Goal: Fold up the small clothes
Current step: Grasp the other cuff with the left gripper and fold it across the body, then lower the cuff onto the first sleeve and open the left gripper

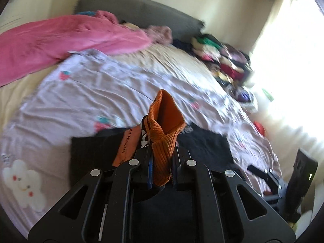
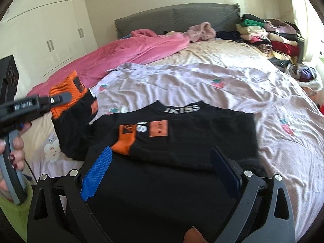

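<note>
A black sweatshirt (image 2: 192, 139) with white lettering and orange patches lies flat on the lilac strawberry sheet (image 2: 202, 81). One sleeve is folded across its chest, and that sleeve's orange cuff (image 2: 124, 139) rests on the black cloth. My left gripper (image 1: 162, 162) is shut on the other sleeve's ribbed orange cuff (image 1: 164, 125). In the right wrist view the left gripper (image 2: 60, 99) holds that cuff (image 2: 66, 91) up off the bed at the shirt's left side, with the sleeve hanging below it. My right gripper (image 2: 162, 172) hovers open over the shirt's near part, nothing between its blue pads (image 2: 97, 172).
A pink blanket (image 2: 131, 48) lies bunched at the back left of the bed, before a grey headboard (image 2: 174, 18). Stacked clothes (image 2: 269, 36) fill the far right corner. White wardrobe doors (image 2: 50, 34) stand on the left. A hand (image 2: 16, 147) grips the left gripper's handle.
</note>
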The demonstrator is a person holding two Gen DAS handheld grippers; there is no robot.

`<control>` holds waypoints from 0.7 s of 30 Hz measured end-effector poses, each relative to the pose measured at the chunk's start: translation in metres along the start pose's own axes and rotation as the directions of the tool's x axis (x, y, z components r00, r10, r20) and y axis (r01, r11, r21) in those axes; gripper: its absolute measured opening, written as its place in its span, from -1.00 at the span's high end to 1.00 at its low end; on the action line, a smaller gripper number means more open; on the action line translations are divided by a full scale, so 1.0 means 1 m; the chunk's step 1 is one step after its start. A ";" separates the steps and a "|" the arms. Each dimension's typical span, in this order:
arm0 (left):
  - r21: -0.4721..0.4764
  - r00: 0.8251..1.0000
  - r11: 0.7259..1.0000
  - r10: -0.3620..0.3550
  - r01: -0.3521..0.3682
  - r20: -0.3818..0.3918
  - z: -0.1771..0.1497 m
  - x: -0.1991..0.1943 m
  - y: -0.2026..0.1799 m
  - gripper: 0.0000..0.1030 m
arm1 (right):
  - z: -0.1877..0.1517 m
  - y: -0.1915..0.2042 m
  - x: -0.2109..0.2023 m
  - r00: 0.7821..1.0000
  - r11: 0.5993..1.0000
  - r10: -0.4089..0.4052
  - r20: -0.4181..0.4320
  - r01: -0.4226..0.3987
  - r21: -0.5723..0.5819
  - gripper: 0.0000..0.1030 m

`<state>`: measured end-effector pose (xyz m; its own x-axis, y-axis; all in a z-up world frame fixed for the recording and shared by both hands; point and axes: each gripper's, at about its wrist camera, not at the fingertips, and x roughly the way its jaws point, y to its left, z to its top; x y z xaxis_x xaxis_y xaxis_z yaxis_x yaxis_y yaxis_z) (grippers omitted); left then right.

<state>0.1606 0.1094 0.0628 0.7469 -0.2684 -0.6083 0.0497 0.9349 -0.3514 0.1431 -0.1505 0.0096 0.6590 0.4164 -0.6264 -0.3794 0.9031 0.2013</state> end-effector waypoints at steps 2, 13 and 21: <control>0.026 1.000 1.000 -0.014 0.015 -0.027 -0.006 0.011 -0.010 0.87 | -0.001 -0.009 -0.003 1.000 1.000 -0.016 0.001 0.016 0.014 -0.87; 0.076 0.983 0.995 -0.052 0.066 -0.177 -0.041 0.072 -0.029 0.87 | -0.006 -0.033 -0.002 0.994 0.993 -0.106 -0.024 0.108 0.053 -0.88; 0.067 0.970 0.992 -0.086 0.104 -0.228 -0.048 0.084 -0.030 0.57 | -0.009 -0.036 0.009 0.990 0.991 -0.126 -0.056 0.128 0.048 -0.88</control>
<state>0.1895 0.0476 -0.0121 0.5693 -0.3936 -0.7218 0.1717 0.9155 -0.3638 0.1572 -0.1803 -0.0099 0.6637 0.2932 -0.6881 -0.2603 0.9530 0.1550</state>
